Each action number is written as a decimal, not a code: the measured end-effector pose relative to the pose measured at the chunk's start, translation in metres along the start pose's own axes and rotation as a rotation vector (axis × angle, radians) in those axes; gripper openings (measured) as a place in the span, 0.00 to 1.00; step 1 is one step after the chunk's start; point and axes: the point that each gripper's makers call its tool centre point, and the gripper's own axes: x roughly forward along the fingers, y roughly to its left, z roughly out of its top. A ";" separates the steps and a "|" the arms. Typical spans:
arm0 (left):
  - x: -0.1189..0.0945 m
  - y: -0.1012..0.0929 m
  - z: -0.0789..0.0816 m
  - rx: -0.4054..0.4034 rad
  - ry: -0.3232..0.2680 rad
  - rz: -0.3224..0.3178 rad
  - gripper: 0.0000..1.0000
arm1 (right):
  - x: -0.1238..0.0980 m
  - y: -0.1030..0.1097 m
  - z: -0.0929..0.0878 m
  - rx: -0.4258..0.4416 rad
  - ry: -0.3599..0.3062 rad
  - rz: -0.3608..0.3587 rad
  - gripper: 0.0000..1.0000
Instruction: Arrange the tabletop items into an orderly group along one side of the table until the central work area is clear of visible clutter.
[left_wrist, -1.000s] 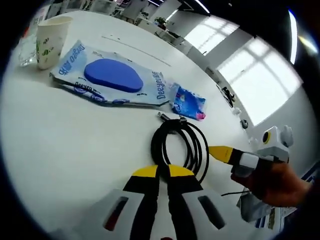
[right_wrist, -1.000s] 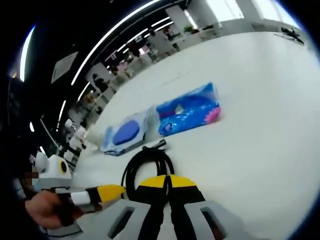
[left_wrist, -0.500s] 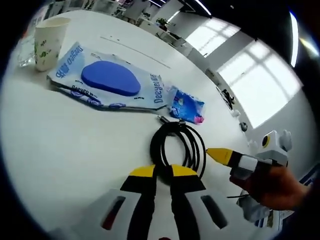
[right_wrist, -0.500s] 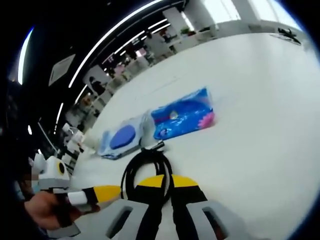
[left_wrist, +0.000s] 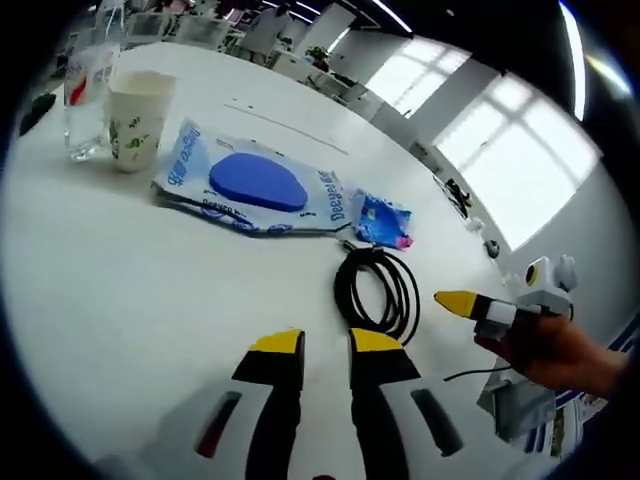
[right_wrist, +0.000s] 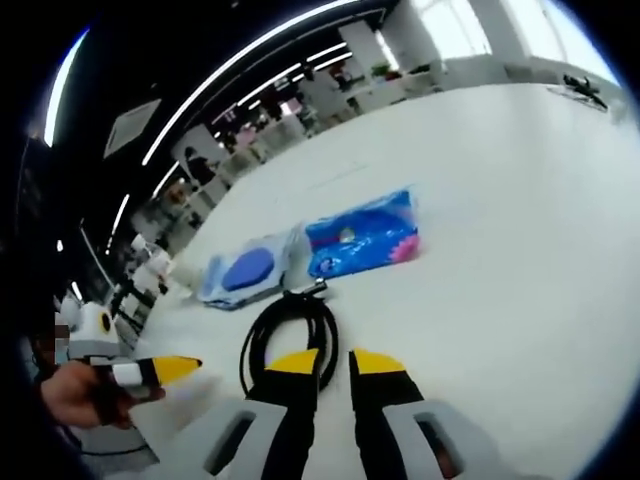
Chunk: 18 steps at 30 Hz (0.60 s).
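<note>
- My left gripper (left_wrist: 325, 345) sits low over the desk (left_wrist: 120, 290), its fingers a little apart and holding nothing.
- My right gripper (right_wrist: 335, 362) matches: fingers slightly spread, empty. It also enters the left gripper view from the right, yellow tip aimed at the cable.
- The coiled black cable (left_wrist: 378, 290) lies flat just ahead of both pairs of fingers, apart from them. In the right gripper view the coil (right_wrist: 285, 335) starts right at my left fingertip, so I judge the right gripper slightly nearer. The coil's long axis runs away from me, its plug end pointing toward the packets.
- Just beyond the plug: a small blue tissue pack (left_wrist: 380, 218), touching or nearly touching the larger wipes pack (left_wrist: 255, 185) with the blue oval lid.
- Farther left: a paper cup (left_wrist: 135, 118), upright; I cannot see inside it. Beside it stands a clear bottle (left_wrist: 85, 90); whether it holds anything I cannot tell.
- Judgement: cup, bottle and packs already form a rough row; the cable is the stray in the middle.
</note>
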 end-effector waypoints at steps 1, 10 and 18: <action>-0.010 0.004 0.001 -0.001 -0.009 0.010 0.14 | -0.003 0.002 0.001 -0.017 -0.002 0.002 0.12; -0.061 0.058 0.013 0.008 -0.070 0.064 0.19 | -0.030 0.009 0.004 -0.102 -0.032 0.030 0.16; -0.110 0.091 0.026 -0.032 -0.143 0.097 0.25 | -0.055 0.014 0.009 -0.149 -0.055 0.021 0.24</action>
